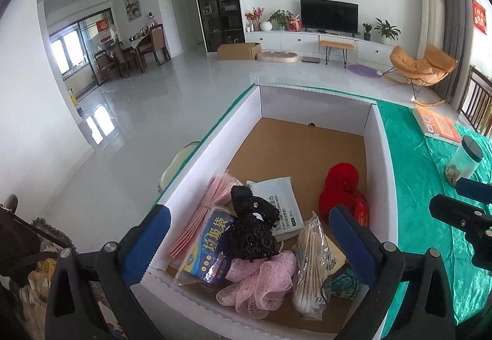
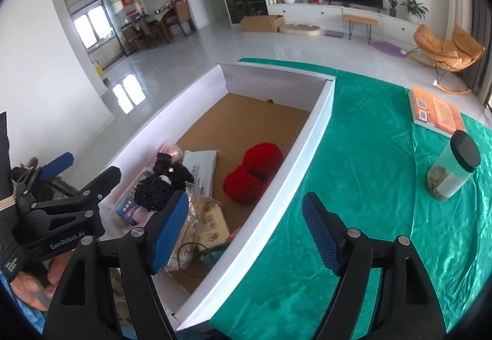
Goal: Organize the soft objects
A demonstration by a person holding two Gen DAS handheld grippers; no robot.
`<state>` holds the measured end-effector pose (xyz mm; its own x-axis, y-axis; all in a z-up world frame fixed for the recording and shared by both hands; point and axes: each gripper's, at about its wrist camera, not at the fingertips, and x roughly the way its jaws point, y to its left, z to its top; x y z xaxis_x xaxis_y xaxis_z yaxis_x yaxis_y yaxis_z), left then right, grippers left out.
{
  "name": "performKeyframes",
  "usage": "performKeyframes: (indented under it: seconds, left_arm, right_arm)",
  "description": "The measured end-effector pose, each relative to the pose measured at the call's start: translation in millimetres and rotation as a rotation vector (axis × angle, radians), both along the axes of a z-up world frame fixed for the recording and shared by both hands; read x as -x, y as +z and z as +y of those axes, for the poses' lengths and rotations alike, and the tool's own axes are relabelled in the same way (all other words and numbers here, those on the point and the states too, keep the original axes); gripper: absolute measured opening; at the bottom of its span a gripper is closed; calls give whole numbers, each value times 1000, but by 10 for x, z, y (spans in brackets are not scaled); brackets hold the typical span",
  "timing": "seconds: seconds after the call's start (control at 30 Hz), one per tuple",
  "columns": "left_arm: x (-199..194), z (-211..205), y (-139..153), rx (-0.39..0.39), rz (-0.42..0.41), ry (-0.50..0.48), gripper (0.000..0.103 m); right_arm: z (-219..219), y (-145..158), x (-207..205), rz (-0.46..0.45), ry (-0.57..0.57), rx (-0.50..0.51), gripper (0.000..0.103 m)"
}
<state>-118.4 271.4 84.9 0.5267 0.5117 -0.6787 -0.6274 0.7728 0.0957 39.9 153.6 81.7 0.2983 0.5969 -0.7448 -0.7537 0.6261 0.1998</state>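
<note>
- Left gripper (image 1: pixel 249 235) is spread wide above the near end of the white box (image 1: pixel 381 155), nothing between its blue pads.
- Right gripper (image 2: pixel 246 235) is spread too, empty, straddling the box's right wall over the green cloth (image 2: pixel 369 155) on the worktop.
- In the box: black knitted toy (image 1: pixel 253 226) on the pink mesh puff (image 1: pixel 261 281), red yarn (image 1: pixel 338 189) farther right.
- A dark-lidded jar (image 2: pixel 452 167) stands well right.
</note>
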Motion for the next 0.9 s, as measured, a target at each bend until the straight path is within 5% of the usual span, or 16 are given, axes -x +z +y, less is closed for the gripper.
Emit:
performKeyframes:
  seconds: [0.9]
  left_arm:
    - [69, 64, -98, 3, 32, 39, 102]
  right_arm:
    - [262, -99, 350, -46, 88, 138, 79]
